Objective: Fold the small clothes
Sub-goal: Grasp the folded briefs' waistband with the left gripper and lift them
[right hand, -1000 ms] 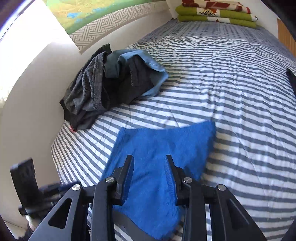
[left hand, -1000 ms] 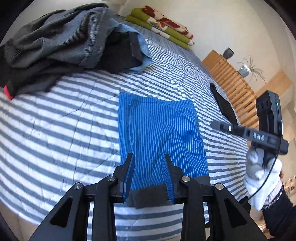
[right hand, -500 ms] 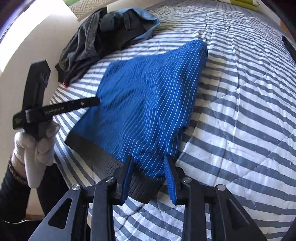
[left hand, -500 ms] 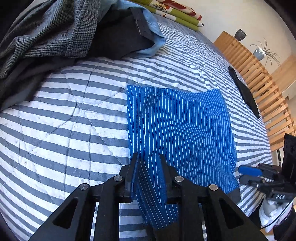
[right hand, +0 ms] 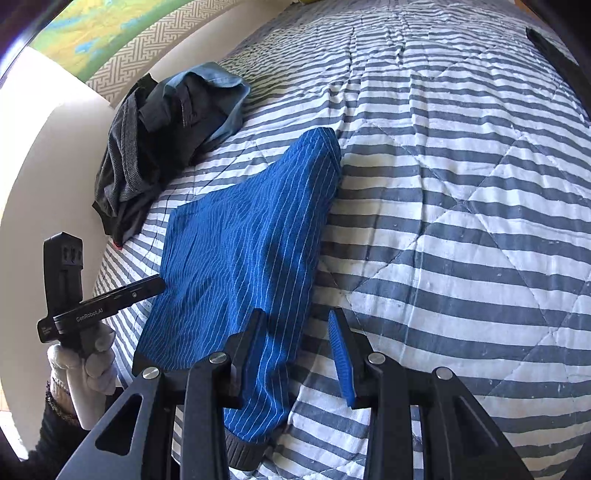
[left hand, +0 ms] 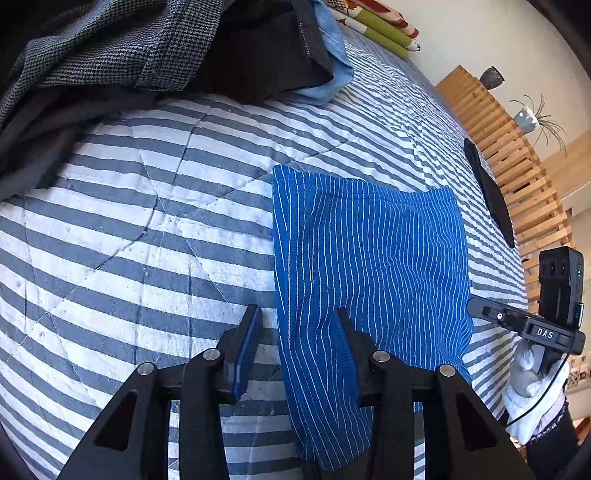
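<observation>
Blue pinstriped shorts (left hand: 369, 258) with a dark waistband lie flat on the grey-and-white striped quilt (left hand: 147, 258). My left gripper (left hand: 297, 328) hovers open low over their left edge near the waistband; the edge runs between the two fingers, nearer the right one. In the right wrist view the shorts (right hand: 251, 251) stretch away from me. My right gripper (right hand: 297, 332) is open over their right edge, its left finger above the fabric and its right finger over bare quilt. A white-gloved hand (right hand: 88, 373) holds the left gripper at the shorts' far side.
A heap of dark and light-blue clothes (left hand: 147, 55) sits at the bed's back left, also visible in the right wrist view (right hand: 159, 147). A black item (left hand: 491, 195) lies near the wooden slat rail (left hand: 517, 166). Folded green and red blankets (left hand: 380, 26) are at the far end.
Both grippers came down close to the shorts' waistband corners. Half a second ago their jaws stood narrower around the fabric edges; now both stand wider apart.
</observation>
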A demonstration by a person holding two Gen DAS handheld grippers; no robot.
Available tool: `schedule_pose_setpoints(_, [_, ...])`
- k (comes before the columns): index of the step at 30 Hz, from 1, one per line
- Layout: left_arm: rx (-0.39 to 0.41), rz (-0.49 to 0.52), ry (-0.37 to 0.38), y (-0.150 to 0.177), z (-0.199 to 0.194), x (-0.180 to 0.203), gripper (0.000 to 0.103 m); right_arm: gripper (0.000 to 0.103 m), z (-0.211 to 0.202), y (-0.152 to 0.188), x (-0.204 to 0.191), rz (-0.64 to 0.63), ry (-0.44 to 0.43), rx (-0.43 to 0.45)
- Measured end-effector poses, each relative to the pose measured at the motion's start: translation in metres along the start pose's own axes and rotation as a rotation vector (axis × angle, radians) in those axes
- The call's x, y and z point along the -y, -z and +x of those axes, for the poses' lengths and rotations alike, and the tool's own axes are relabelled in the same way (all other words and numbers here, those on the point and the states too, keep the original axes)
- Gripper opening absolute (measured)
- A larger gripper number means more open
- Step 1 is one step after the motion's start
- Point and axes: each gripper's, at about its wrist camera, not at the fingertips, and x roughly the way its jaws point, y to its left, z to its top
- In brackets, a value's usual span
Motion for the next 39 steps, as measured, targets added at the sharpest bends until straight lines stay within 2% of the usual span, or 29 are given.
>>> schedule_pose_setpoints(1, [-0.009,0.002,-0.003,0.000,0.002,0.000,0.024,0.032,0.002,0.001,0.002,0.010,-0.015,-0.005])
schedule_pose_setpoints(8, [-0.021,0.016,0.030,0.003,0.005,0.000,0.004,0.032,0.014,0.004,0.009,0.041,-0.121,-0.024])
schedule_pose_setpoints(10, [-0.015,0.013,0.033,0.002,0.005,0.001,0.003,0.028,0.018,0.001,0.009,0.052,-0.162,-0.025])
schedule_pose_setpoints(11, [-0.011,0.002,0.049,0.002,0.003,0.000,0.003,0.015,0.021,0.000,0.008,0.053,-0.177,-0.032])
schedule_pose_setpoints(12, [-0.004,-0.014,0.067,0.001,-0.001,-0.001,0.003,0.009,0.022,0.000,0.008,0.056,-0.193,-0.038])
schedule_pose_setpoints(16, [0.054,-0.075,0.163,0.002,-0.032,-0.005,0.002,0.007,0.002,0.002,0.009,0.075,-0.262,0.030])
schedule_pose_setpoints(23, [0.158,-0.021,0.279,0.030,-0.111,0.035,0.003,0.007,-0.075,0.022,0.004,0.075,-0.357,0.157])
schedule_pose_setpoints(27, [0.156,0.013,0.295,0.063,-0.145,0.060,0.003,0.007,-0.122,0.050,-0.006,0.063,-0.382,0.197])
schedule_pose_setpoints(30, [0.127,-0.008,0.324,0.078,-0.156,0.065,0.003,0.007,-0.148,0.072,-0.014,0.053,-0.399,0.207])
schedule_pose_setpoints(32, [0.099,-0.015,0.320,0.081,-0.152,0.065,0.003,0.007,-0.154,0.082,-0.016,0.065,-0.393,0.197])
schedule_pose_setpoints(34, [0.062,-0.020,0.278,0.072,-0.131,0.064,0.003,0.007,-0.150,0.086,-0.012,0.083,-0.370,0.173])
schedule_pose_setpoints(39, [-0.013,-0.061,0.197,0.026,-0.049,0.044,0.003,0.007,-0.094,0.058,0.026,0.199,-0.324,0.090])
